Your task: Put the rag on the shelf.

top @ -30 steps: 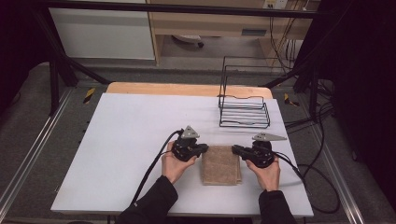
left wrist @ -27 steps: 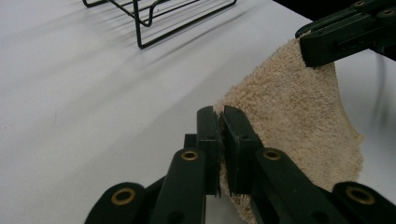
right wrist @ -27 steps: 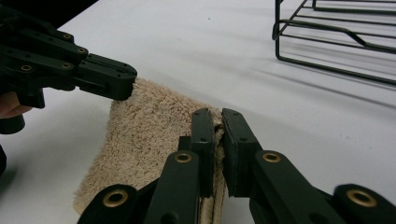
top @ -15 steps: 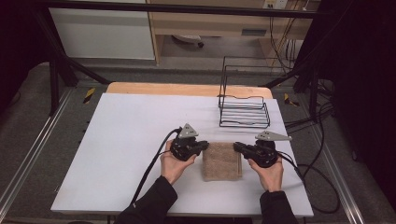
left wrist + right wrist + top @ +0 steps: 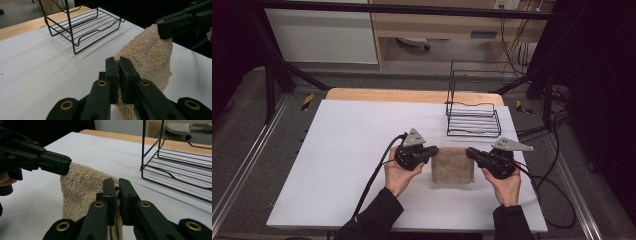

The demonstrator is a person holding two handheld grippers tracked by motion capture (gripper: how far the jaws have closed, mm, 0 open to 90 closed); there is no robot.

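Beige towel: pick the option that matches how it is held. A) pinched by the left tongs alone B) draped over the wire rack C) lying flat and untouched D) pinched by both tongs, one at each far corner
D: the left tongs and right tongs each clamp a far corner of the beige towel.

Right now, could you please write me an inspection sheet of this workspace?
Surface: white table top, wooden strip along its far edge.
Job's things: beige towel, folded, lifted by two corners, its near part low on the table.
Clutter: black wire rack on the far right; nothing else seen.
Grippers: left gripper and right gripper, jaws shut, one on each far corner of the towel.
Cables: one trails from each gripper; more hang right of the table.
Surroundings: grey floor, black frame, white cabinet behind.
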